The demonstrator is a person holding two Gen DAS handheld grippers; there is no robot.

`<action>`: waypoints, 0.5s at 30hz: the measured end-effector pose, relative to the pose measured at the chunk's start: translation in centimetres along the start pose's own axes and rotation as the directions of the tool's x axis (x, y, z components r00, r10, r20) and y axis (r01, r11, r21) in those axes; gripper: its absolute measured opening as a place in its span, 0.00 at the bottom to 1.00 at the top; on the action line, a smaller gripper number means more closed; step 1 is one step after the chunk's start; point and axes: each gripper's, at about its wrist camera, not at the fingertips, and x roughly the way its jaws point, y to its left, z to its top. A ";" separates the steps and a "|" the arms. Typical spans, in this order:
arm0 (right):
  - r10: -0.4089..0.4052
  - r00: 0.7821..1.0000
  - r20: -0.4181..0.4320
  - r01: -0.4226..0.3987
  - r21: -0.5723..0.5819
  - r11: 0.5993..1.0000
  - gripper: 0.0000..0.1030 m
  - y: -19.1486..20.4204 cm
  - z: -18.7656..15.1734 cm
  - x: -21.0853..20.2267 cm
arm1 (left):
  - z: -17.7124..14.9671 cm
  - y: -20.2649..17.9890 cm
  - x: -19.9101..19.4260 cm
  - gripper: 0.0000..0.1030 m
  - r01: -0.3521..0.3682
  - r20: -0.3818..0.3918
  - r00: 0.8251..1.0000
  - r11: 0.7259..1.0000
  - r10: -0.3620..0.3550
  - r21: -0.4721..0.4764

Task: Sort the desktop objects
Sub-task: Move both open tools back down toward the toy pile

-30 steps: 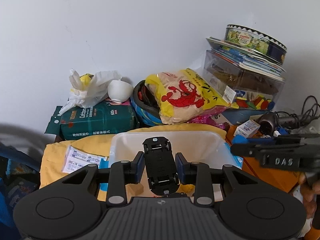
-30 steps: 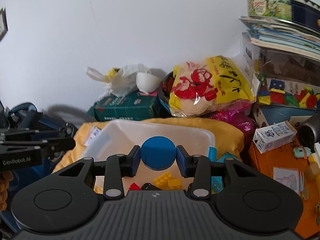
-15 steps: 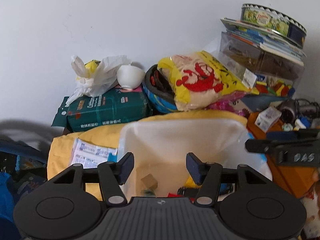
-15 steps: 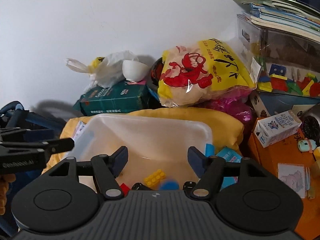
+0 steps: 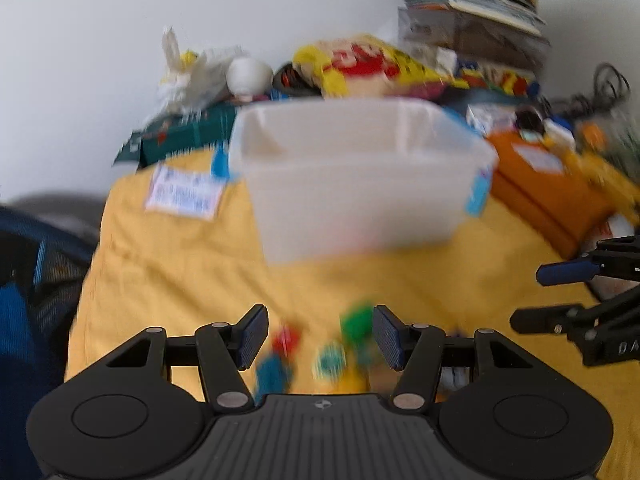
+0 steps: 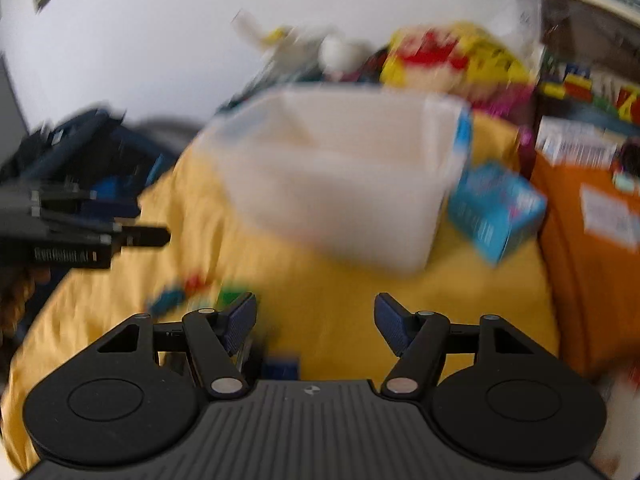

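Clutter is crowding behind the translucent white bin [image 5: 360, 184] sitting on the yellow cloth [image 5: 168, 264]: a yellow bag [image 5: 372, 68] with red print, a green carton [image 5: 180, 136], a stack of books [image 5: 472, 8]. Small blurred toy pieces [image 5: 320, 352] are lying on the cloth in front of the bin, between the left gripper [image 5: 316, 338] fingers, which are spread and holding nothing. The right gripper [image 6: 316, 320] is gaping empty too; a blue box [image 6: 496, 208] is lying just beside the bin. Lettering is blurring past reading.

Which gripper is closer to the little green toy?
Left. The green toy sits right between the open left gripper's fingers, close to one of them. The right gripper is open too, with the toy off to its left side.
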 end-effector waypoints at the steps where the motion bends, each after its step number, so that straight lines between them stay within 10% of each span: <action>1: -0.002 1.000 -0.013 0.002 -0.019 1.000 0.64 0.8 -1.4 -0.1 | -1.5 -0.2 -0.3 0.59 0.004 -0.011 1.000 1.000 -0.004 -0.002; 15: -0.055 0.992 -0.114 0.045 -0.086 0.995 0.52 5.0 -8.7 1.7 | -8.7 -3.6 2.4 0.59 0.034 -0.109 0.994 0.990 -0.019 0.139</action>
